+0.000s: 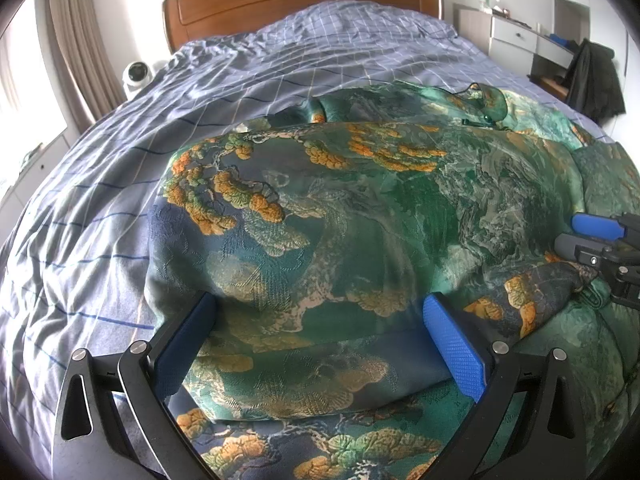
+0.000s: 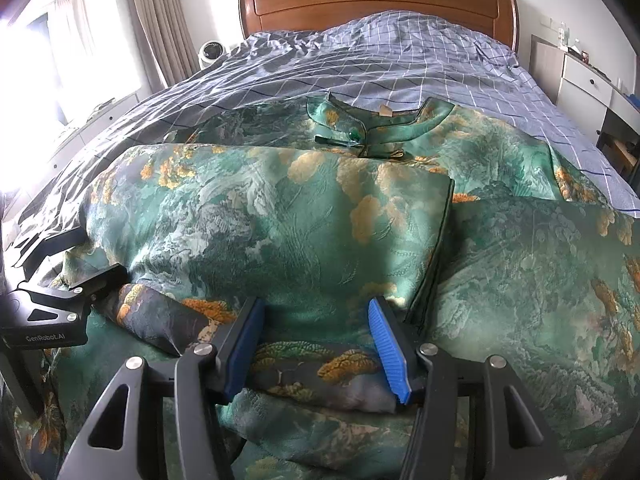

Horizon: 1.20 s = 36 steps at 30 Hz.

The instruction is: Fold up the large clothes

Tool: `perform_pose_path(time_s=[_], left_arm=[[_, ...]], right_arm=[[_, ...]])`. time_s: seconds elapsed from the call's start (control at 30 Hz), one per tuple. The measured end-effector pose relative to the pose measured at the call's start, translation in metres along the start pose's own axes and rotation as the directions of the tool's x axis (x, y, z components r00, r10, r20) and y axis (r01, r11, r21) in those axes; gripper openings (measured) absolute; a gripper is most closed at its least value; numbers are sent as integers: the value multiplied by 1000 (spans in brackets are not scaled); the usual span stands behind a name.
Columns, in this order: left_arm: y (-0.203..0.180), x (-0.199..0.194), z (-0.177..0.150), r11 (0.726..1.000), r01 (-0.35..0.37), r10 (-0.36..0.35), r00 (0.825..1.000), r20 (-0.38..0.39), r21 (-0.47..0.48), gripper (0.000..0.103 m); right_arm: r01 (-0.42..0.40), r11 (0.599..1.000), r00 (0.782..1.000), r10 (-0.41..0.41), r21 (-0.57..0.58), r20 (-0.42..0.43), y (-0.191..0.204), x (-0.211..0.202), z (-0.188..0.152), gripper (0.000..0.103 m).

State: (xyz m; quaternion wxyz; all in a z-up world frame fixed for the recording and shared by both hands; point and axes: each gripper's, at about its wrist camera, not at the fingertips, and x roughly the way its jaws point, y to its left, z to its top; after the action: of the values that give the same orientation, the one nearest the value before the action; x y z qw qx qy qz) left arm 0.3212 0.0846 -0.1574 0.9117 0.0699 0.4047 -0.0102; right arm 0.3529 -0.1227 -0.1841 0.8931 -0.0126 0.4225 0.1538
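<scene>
A bed [image 1: 120,184] with a blue checked cover filled the frame. The green patterned garment [image 1: 360,208] lay folded across its lower centre. The left gripper [image 1: 320,344] stood wide over the fold, and the right gripper [image 2: 316,348] stood half-spread, neither pinching cloth.

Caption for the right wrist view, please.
Right gripper open over a folded green patterned garment on a checked bedspread, left gripper alongside.

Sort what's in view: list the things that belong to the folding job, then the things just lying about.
Job: green patterned garment, its collar, left gripper, right gripper, bed as work surface.

Lying about: white fan, dark clothing on a chair, white drawers, curtain.
</scene>
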Motion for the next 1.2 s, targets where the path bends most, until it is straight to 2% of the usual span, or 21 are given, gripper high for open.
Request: perform_pose_path(time_s=[0.33, 0.4, 0.43, 0.47, 0.53, 0.7, 0.83, 1.0, 1.2], left_arm=[[0, 0, 0, 1000, 0, 0, 1000, 0, 0, 102], [-1, 0, -1, 1000, -9, 9, 1000, -1, 3, 102], [-3, 0, -1, 1000, -14, 14, 1000, -1, 7, 102], [-3, 0, -2, 1000, -18, 18, 1000, -1, 9, 103], [-4, 0, -2, 1000, -20, 20, 1000, -1, 10, 103], [-4, 0, -2, 1000, -21, 21, 1000, 0, 11, 103], [-3, 0, -2, 1000, -19, 19, 1000, 2, 7, 103], [-5, 0, -3, 1000, -26, 26, 1000, 2, 8, 103], [-7, 0, -1, 999, -35, 35, 999, -15, 6, 103]], right_arm=[[17, 1000, 1000, -17, 2, -22, 3, -6, 5, 56], [22, 999, 1000, -22, 25, -17, 5, -17, 10, 61], [22, 999, 1000, -22, 40, 2, 5, -27, 10, 74], [30, 998, 999, -32, 53, 30, 5, -41, 9, 83], [27, 998, 997, -31, 65, 72, 4, -65, 3, 82], [17, 997, 987, -30, 80, 160, -8, -143, -34, 82], [81, 989, 980, -101, 123, 170, -24, -201, -86, 83], [178, 976, 970, -195, 122, 145, -23, -239, -141, 83], [169, 976, 972, -187, 135, 140, -19, -250, -161, 83]])
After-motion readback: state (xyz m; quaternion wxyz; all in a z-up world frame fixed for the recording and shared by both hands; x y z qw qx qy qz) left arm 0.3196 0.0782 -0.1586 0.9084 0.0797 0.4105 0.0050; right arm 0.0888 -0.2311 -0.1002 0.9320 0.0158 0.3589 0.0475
